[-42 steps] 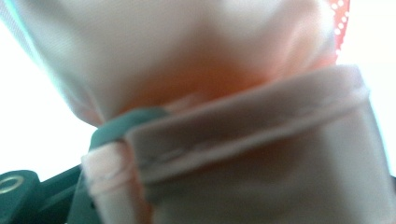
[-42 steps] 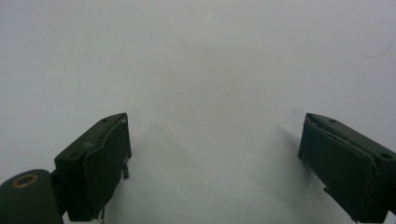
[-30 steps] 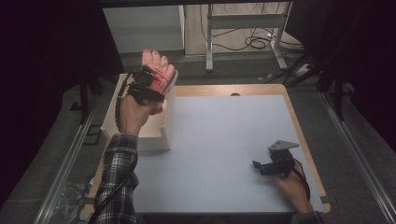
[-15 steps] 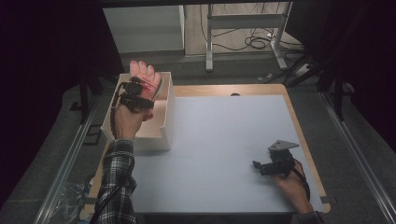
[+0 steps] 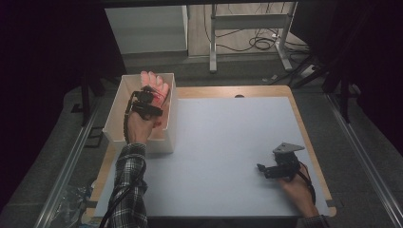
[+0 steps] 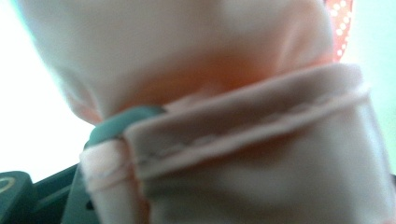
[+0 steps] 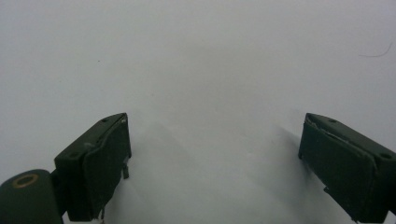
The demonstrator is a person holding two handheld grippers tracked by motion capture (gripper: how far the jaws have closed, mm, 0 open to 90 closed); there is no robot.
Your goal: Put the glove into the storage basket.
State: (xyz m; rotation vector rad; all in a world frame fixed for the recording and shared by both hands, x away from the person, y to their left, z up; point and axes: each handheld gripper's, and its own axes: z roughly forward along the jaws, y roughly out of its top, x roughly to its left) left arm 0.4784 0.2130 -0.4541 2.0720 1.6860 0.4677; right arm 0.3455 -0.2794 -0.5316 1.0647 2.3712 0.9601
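A pink glove (image 5: 156, 84) is seen clamped in the left gripper (image 5: 148, 102) and held inside the white box (image 5: 171, 124) at the table's (image 5: 228, 142) far left corner, its fingers pointed away from the person. The jaws have just been opening a little, with the glove's hemmed cuff (image 6: 252, 116) pressed up close between them in the left gripper view, so the grip is judged to be loosening but not yet let go. The carrying appears done; what is left, by this reading, is the release and the hand's withdrawal. The left forearm, in a plaid sleeve (image 5: 127, 185), is stretched forward over the box's near wall. The right gripper (image 5: 273, 171) is rested on the grey mat near the front right, its jaws spread wide on nothing.
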